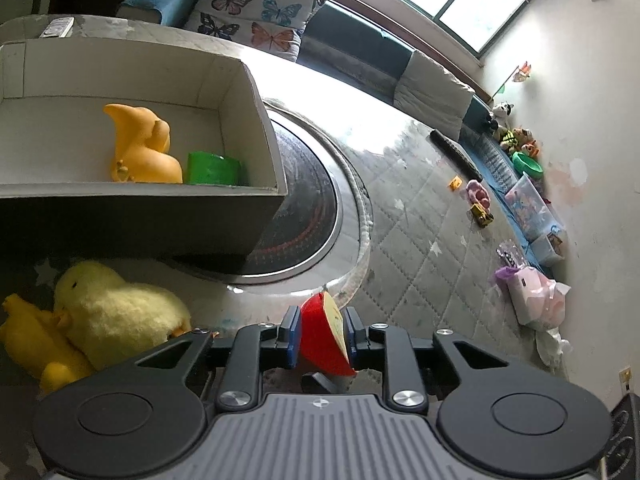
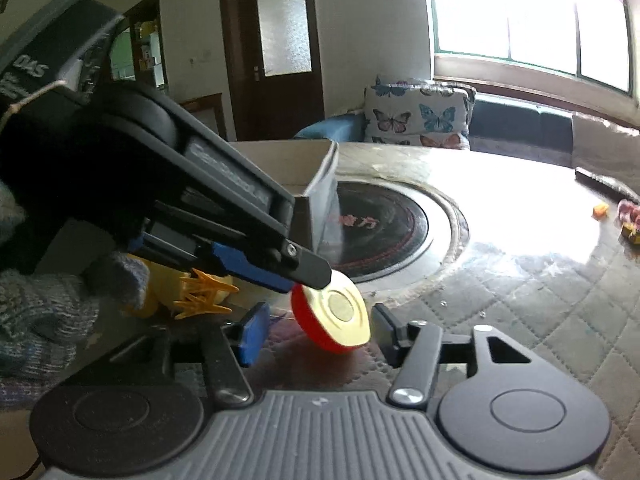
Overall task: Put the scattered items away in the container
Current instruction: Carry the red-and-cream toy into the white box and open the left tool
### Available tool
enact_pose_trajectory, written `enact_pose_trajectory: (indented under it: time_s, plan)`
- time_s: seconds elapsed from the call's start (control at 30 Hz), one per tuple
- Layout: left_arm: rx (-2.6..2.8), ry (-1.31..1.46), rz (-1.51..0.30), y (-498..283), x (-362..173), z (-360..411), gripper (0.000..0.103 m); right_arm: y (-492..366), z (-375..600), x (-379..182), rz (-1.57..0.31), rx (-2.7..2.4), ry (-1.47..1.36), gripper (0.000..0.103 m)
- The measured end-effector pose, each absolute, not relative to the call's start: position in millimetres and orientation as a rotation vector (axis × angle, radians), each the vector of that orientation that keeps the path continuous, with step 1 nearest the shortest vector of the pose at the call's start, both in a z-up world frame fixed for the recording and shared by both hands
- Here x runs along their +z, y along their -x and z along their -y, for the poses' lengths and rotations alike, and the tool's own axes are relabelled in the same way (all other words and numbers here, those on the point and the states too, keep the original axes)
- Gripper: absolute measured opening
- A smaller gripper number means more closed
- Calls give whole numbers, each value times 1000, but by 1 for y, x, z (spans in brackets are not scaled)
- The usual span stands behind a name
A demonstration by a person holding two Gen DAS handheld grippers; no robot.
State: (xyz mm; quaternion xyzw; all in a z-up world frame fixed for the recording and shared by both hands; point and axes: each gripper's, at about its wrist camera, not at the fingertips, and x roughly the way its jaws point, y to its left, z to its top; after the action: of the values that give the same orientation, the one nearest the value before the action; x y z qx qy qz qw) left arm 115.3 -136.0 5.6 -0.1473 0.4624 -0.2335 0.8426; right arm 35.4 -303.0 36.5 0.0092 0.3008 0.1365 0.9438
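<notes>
A red half-round toy with a flat yellow face sits between the blue pads of my left gripper, which is shut on it. In the right wrist view that gripper reaches in from the upper left onto the same red toy. My right gripper stands open around the toy, with gaps on both sides. The cardboard box lies just beyond, holding an orange animal toy and a green cup. A yellow plush duck and a yellow rubber toy lie beside the box.
A round black plate is set into the quilted surface past the box. Small toys and bins line the far right wall. A butterfly pillow sits behind. A gloved hand holds the left gripper.
</notes>
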Motion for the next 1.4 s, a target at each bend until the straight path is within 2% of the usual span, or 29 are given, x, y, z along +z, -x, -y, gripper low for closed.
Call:
enact_pose_trajectory:
  time_s: [0.3,0.53,0.77,1.03,1.4]
  plan:
    - [-483,293,-970,-121,5,144,27,-54,314,23,-654,303,-71,58]
    - [-472,264,-964,-123,4,151,30,-48,318,22,-653,283,-96,46]
    - [-474,277,-973,-121,6,146,28,-41,315,28,-626,269,-96,45]
    - [-481,340,-864,-110,37,122,28,-33,297,64,-529,281,-27,44]
    - [-399,403,-720,-144,68,79,28,-95,251,92,-468,361,53,44]
